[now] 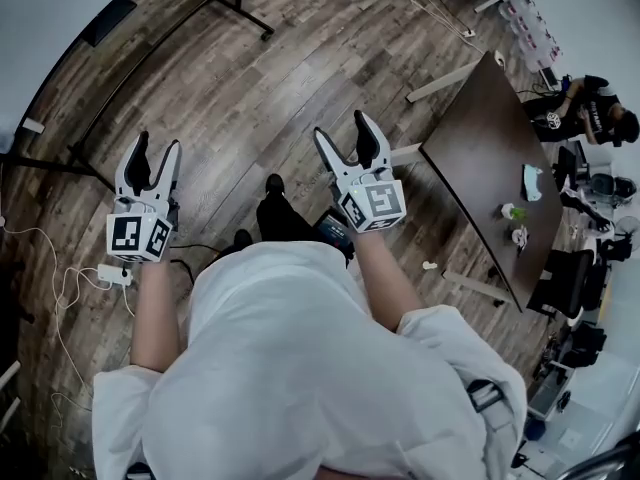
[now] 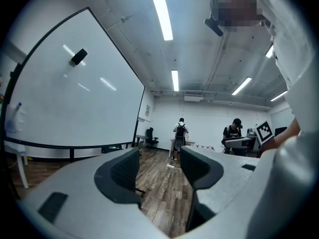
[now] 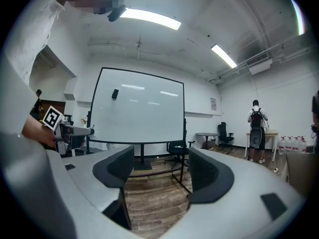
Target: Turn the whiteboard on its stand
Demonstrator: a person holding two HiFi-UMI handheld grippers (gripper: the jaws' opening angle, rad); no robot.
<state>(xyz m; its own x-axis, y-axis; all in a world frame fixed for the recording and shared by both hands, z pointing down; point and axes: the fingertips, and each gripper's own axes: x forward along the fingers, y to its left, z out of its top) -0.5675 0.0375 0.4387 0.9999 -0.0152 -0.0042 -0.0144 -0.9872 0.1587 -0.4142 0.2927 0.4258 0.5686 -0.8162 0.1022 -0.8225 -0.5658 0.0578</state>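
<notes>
Not started. My left gripper [image 1: 157,148] and right gripper [image 1: 342,130] both have their jaws apart, nothing between them, held out over the wood floor [image 1: 300,58]. The whiteboard [image 3: 137,106] sits on its stand [image 3: 142,161] ahead, well apart from both. I judge approach, grip and the whole turn are left.

Office, whiteboard [image 3: 137,108], long table [image 1: 480,168], swivel chair [image 3: 178,146], strip lights [image 2: 160,9]
</notes>
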